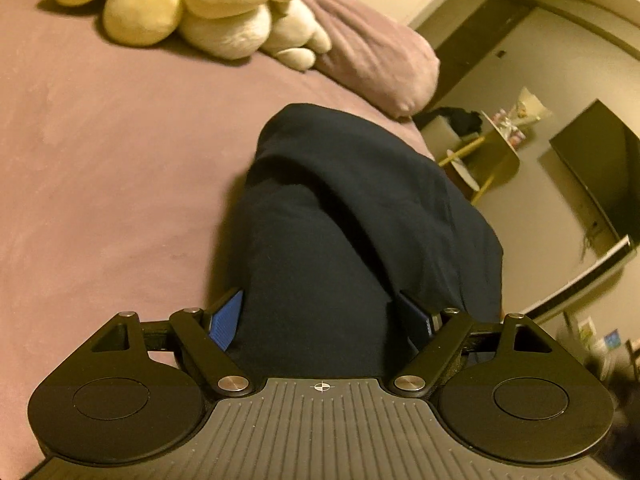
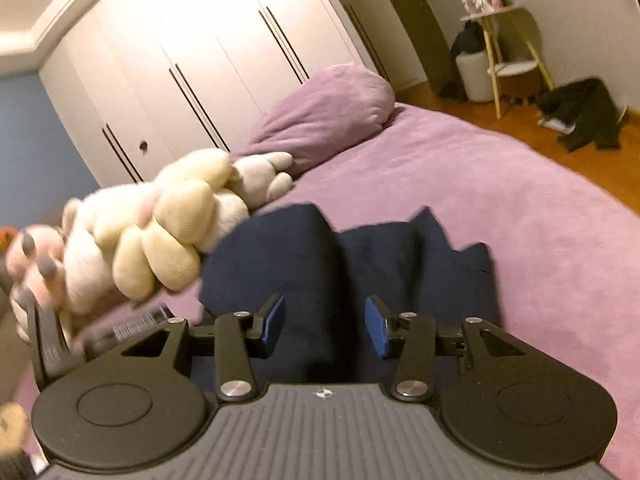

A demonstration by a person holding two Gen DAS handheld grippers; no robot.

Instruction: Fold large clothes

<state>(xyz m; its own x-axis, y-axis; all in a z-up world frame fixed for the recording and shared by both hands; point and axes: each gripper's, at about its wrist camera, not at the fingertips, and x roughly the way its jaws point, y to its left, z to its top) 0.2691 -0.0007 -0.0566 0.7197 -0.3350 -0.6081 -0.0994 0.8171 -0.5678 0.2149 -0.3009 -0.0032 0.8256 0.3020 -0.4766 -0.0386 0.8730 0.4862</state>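
A: Where's the dark navy garment (image 1: 352,216) against the grippers?
B: Bunched on the bed; it fills the gap of the left gripper (image 1: 324,320), jaws spread wide, cloth against both blue pads (image 1: 226,320); whether they pinch it, cannot tell; same garment (image 2: 304,256) runs between the fingers of the right gripper (image 2: 325,324), jaws half apart, pads clear of the fabric, so released.
A: Surface and room?
B: Mauve bedspread (image 1: 100,160); cream plush toy (image 1: 180,0) at its far end beside a mauve pillow (image 1: 372,52); from the right view, white wardrobe doors (image 2: 208,60) behind, a small side table (image 2: 508,40) on wooden floor (image 2: 600,168), dark clothes (image 2: 580,116) dumped there.
A: Which way does it run?
B: Long axis away from the left gripper toward the pillow; far end a rounded fold; in the right view, a raised fold left, ragged edges right.
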